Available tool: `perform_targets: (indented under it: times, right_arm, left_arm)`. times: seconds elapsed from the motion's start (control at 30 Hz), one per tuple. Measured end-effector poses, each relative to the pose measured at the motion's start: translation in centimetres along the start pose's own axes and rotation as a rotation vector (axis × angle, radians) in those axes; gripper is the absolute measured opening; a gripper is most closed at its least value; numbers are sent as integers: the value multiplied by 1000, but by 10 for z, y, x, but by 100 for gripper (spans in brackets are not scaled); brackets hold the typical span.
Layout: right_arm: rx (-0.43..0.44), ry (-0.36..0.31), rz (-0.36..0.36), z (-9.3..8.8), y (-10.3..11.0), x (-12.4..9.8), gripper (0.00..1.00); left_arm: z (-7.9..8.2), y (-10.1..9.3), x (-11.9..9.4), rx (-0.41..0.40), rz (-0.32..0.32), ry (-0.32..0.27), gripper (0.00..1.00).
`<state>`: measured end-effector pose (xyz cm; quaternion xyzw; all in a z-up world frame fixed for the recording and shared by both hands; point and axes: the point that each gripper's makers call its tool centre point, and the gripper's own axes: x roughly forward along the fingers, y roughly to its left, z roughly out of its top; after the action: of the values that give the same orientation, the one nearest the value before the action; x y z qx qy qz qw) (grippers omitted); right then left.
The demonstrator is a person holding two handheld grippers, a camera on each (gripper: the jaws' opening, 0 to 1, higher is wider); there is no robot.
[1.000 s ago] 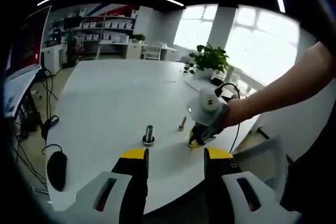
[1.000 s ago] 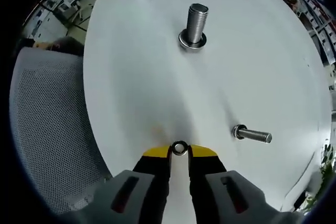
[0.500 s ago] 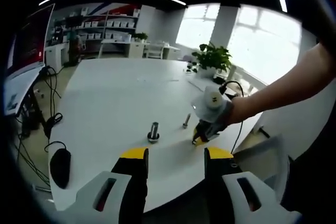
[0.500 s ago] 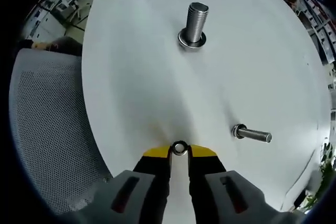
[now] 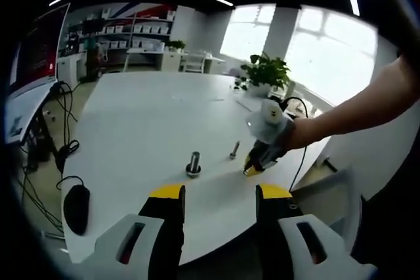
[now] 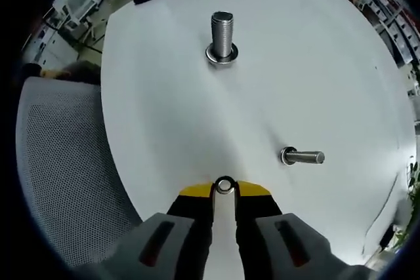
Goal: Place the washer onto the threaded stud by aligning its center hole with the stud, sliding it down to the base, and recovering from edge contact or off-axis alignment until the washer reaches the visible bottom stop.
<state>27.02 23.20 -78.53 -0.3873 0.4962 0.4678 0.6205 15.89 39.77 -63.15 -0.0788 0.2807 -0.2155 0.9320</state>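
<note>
Right gripper [image 6: 224, 188]: jaws drawn nearly together, the small metal washer [image 6: 224, 185] pinched by its edges between the yellow tips, its centre hole showing. In the left gripper view the same gripper [image 5: 252, 167] hangs low over the white tabletop [image 5: 144, 122], held by a person's hand [image 5: 279, 137].

Left gripper [image 5: 216, 195]: jaws spread wide apart, nothing between them, held back at the near edge of the tabletop.

Upright stud [image 6: 222, 36]: a thick threaded bolt standing on its head, a ring already lying at its base. It stands well apart from the held washer, farther across the tabletop [image 6: 315, 77]; in the left gripper view it appears as the short post [image 5: 193, 164].

Second bolt [image 6: 302, 157]: slimmer, lying on its side, off to the right of the line between washer and stud.

Other items: a mesh chair back [image 6: 65, 162] beside the tabletop; a dark mouse [image 5: 77, 209] near the left edge; a potted plant [image 5: 264, 73] at the far side.

Step in hand, as judged: carrying the washer toward the stud; nothing threaded yet. The next move calls for bringing the washer over the stud's top, levelling it so the hole sits square to the thread, then lowering. A tilted approach would likely catch the rim on the stud's end.
</note>
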Motion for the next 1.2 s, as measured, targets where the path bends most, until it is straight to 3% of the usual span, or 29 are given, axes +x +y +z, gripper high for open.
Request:
perform_targets:
  times: [0.6,0.97,1.2]
  right_arm:
    - [35,-103,-90,14,-52,-56,13]
    - [-11,-126,-94,38,-57,-47,13]
    - [-20,-93,-93,37,-62,-41,13]
  left_arm:
    - [1,-15,5,6,-31,-8,41]
    - [0,-13,1,5,-23,-4,41]
    - [-1,-9,0,-1,-10,0,41]
